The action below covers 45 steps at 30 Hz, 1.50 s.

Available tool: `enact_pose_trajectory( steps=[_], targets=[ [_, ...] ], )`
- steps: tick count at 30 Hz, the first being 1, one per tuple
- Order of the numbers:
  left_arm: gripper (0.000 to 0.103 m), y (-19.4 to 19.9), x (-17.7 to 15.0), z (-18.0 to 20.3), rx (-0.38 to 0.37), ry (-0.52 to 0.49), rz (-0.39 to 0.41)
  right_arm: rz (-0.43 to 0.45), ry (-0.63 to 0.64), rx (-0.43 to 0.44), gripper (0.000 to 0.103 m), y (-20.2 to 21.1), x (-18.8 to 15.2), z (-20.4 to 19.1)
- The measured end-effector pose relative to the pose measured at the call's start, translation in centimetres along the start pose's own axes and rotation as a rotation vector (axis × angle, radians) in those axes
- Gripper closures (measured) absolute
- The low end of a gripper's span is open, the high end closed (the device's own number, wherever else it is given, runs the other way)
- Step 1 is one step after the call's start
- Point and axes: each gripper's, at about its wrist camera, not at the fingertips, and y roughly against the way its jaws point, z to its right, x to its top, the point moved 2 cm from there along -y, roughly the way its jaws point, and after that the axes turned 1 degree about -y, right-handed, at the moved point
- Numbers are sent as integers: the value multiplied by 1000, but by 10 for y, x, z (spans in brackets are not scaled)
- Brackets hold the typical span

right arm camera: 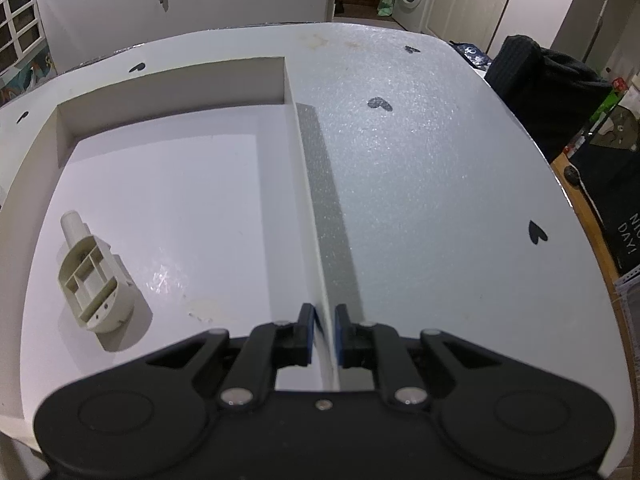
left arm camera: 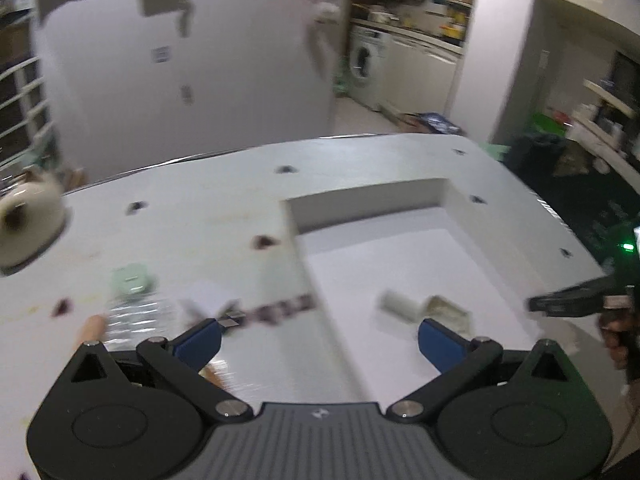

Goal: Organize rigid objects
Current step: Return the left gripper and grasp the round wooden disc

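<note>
the right gripper (right arm camera: 323, 334) is clenched on the right wall (right arm camera: 310, 184) of a shallow white box, and a cream plastic fitting (right arm camera: 94, 276) lies on the box floor (right arm camera: 180, 208) well off to its left. the left gripper (left arm camera: 318, 338) hangs released with nothing between its blue pads, above the box's left wall. just ahead and to its left on the counter (left arm camera: 208, 216) lie a clear water bottle (left arm camera: 132, 304), a rolling pin (left arm camera: 90, 330) and a white card (left arm camera: 208, 296), with a tape roll (left arm camera: 26, 222) farther left.
</note>
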Motion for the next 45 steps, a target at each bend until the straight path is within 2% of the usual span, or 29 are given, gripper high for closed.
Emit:
enact_pose_trajectory(
  steps=[10,17,21,27,35,45],
  targets=[
    [0,11,-27,-105,236,195,-30,-12,-13,-3,92,-1,1,0],
    [0,-2,-57,-156,316,256,-104,-10,-25,-7,91,-2,1,0],
    [0,-13,-74,-176,331,302,-146,-12,-33,-1,91,-2,1,2],
    [0,-28,-90,-190,356,319,-157,-14,-35,-3,91,-3,1,2],
    [32,-39,-94,-190,353,272,-199,-13,-43,-6,91,-3,0,1],
    [35,-37,-95,-187,365,250,-206,-16,-42,-5,91,-3,0,2]
  ],
)
